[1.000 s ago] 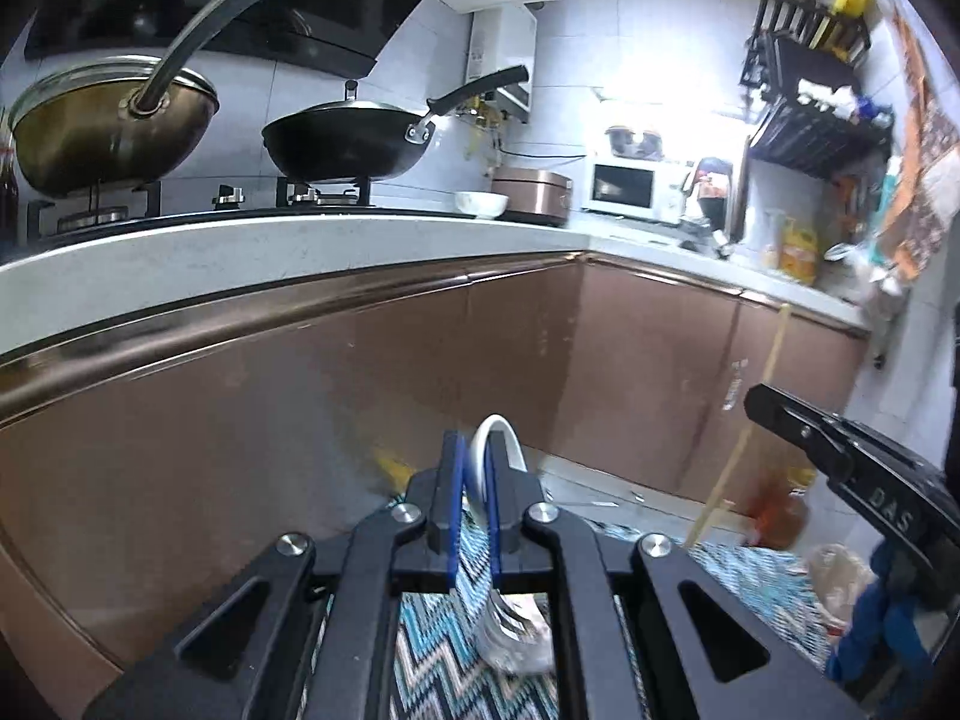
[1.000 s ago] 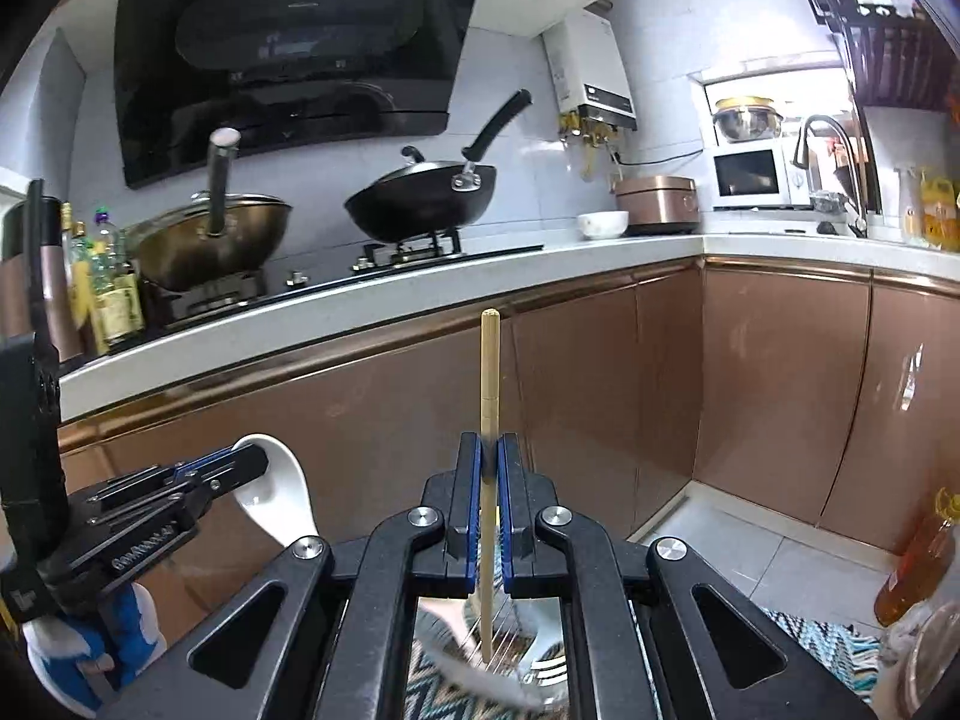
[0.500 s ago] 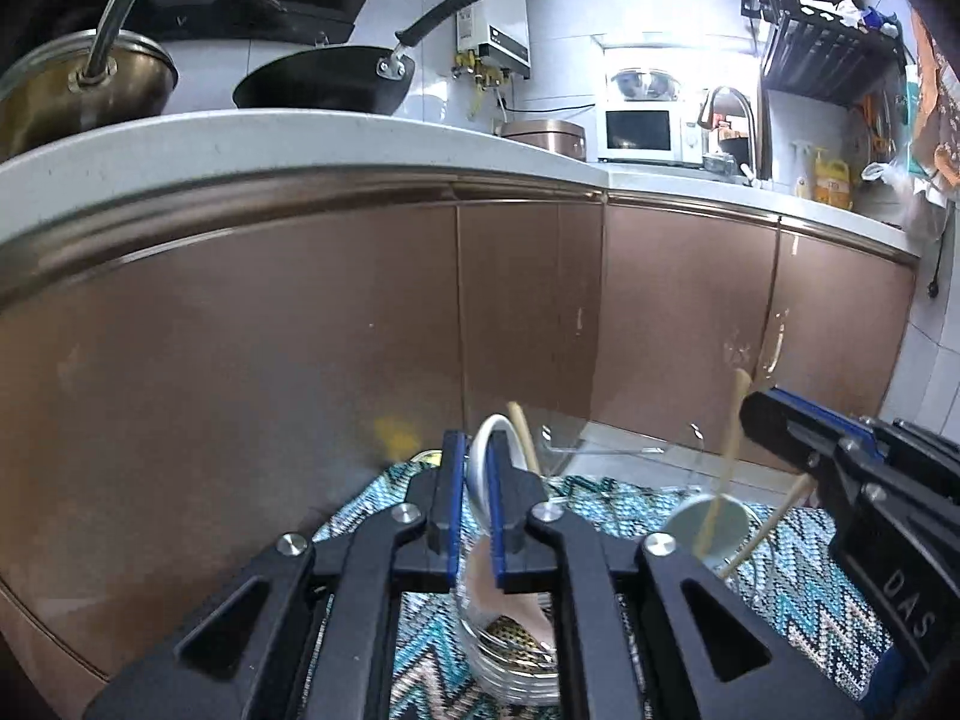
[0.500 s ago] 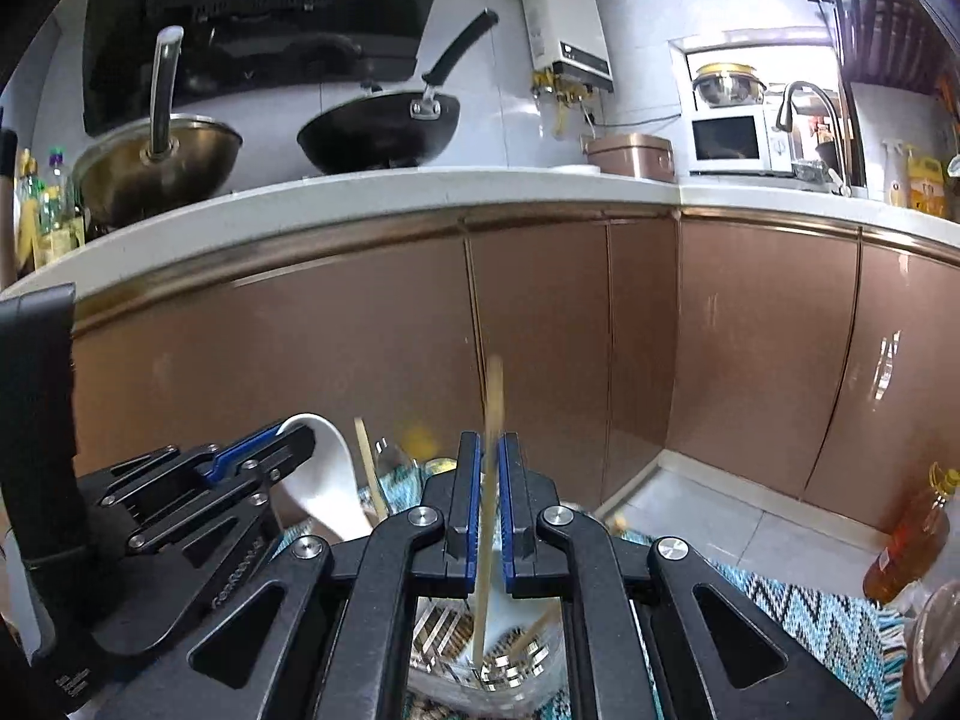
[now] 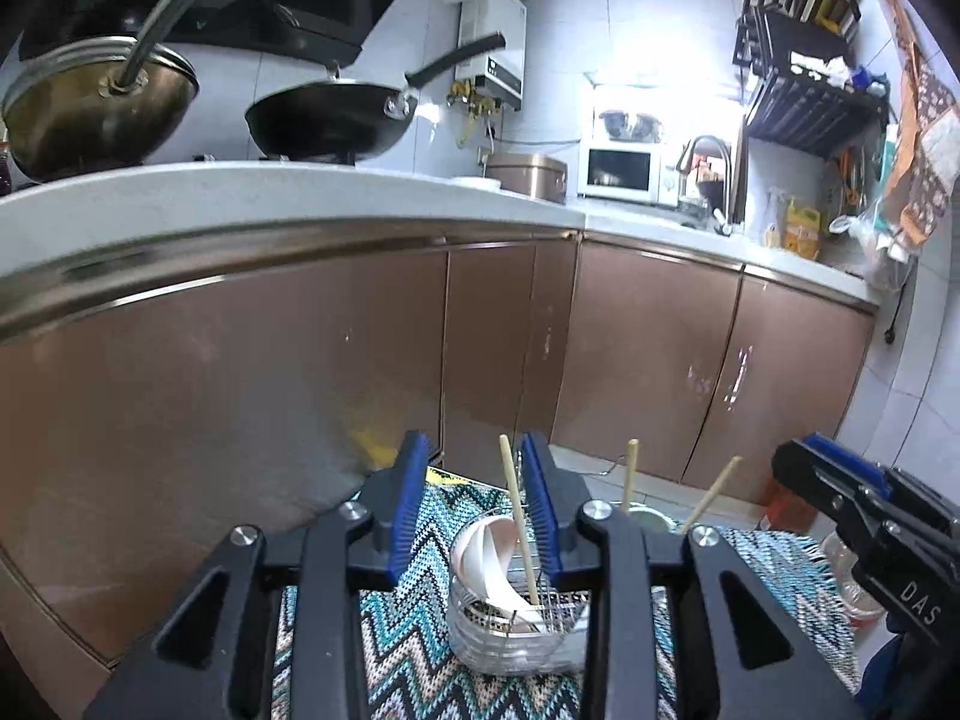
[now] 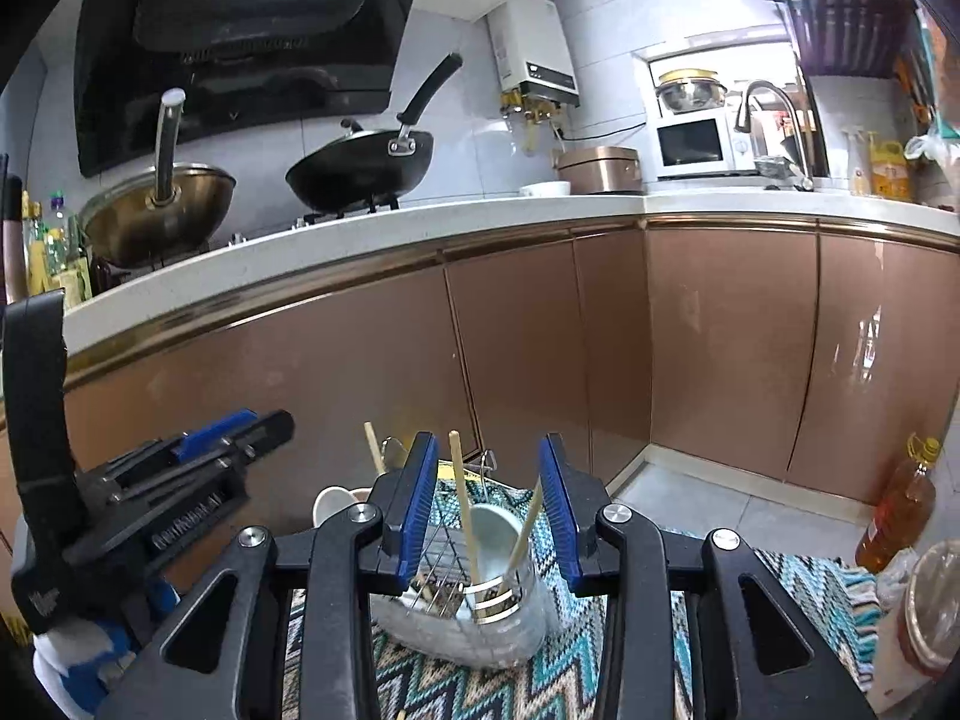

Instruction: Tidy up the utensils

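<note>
A clear utensil holder (image 5: 516, 630) with a wire insert stands on a zigzag mat (image 5: 414, 660). A white spoon (image 5: 489, 564) and a wooden chopstick (image 5: 517, 528) stand in its left section. Two more chopsticks (image 6: 463, 498) lean in its metal cup (image 6: 495, 546) on the right. My left gripper (image 5: 474, 504) is open and empty just above the spoon. My right gripper (image 6: 489, 498) is open and empty above the cup; it also shows in the left wrist view (image 5: 864, 510).
Brown cabinet doors (image 5: 630, 354) stand close behind the mat under a white counter (image 5: 288, 192) with two woks. An oil bottle (image 6: 900, 504) stands on the floor at the right. A container (image 6: 924, 606) sits at the mat's right edge.
Both grippers opened. The left let go of the white spoon and the right let go of the chopstick; both now stand in the holder. Both grippers rose slightly.
</note>
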The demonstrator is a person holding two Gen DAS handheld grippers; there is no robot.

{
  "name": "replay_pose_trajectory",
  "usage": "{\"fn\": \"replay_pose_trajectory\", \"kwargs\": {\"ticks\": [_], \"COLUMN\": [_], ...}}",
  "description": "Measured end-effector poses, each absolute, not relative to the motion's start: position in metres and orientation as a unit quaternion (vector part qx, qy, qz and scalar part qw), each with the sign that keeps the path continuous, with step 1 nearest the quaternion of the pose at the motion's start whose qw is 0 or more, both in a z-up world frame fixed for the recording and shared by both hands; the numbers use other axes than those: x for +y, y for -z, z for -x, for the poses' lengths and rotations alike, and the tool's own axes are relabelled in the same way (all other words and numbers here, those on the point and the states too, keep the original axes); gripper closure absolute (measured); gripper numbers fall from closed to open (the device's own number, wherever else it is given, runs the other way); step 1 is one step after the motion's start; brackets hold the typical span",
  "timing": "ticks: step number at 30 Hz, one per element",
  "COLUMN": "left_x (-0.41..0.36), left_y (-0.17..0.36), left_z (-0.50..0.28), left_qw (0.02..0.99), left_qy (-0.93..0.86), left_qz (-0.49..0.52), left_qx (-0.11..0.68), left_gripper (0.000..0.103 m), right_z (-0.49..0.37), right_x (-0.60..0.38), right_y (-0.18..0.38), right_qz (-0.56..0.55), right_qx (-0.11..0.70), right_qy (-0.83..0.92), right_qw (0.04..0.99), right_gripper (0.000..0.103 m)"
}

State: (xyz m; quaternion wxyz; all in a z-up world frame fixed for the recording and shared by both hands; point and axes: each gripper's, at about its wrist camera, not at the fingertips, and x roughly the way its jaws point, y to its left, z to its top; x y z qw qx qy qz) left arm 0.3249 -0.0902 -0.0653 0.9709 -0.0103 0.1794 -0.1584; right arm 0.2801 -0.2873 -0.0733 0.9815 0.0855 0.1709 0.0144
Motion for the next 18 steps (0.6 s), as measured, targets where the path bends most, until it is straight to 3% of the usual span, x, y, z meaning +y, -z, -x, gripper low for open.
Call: {"fn": "replay_pose_trajectory", "kwargs": {"ticks": [5,9,18], "left_x": [-0.071,-0.064,-0.055], "left_y": [0.046,0.035,0.022], "left_z": [-0.288,-0.246,-0.166], "left_qw": [0.973,0.977,0.983], "left_qy": [0.155,0.147,0.14], "left_qz": [0.009,-0.007,-0.024], "left_qx": [0.17,0.154,0.119], "left_gripper": [0.071,0.062,0.054], "right_z": [-0.245,-0.215,-0.144], "right_x": [-0.289,-0.287,-0.267], "right_y": [0.062,0.058,0.05], "right_qz": [-0.1,-0.105,-0.083], "right_qx": [0.173,0.179,0.178], "right_qy": [-0.011,-0.008,0.006], "right_qw": [0.98,0.978,0.98], "right_gripper": [0.068,0.068,0.054]}}
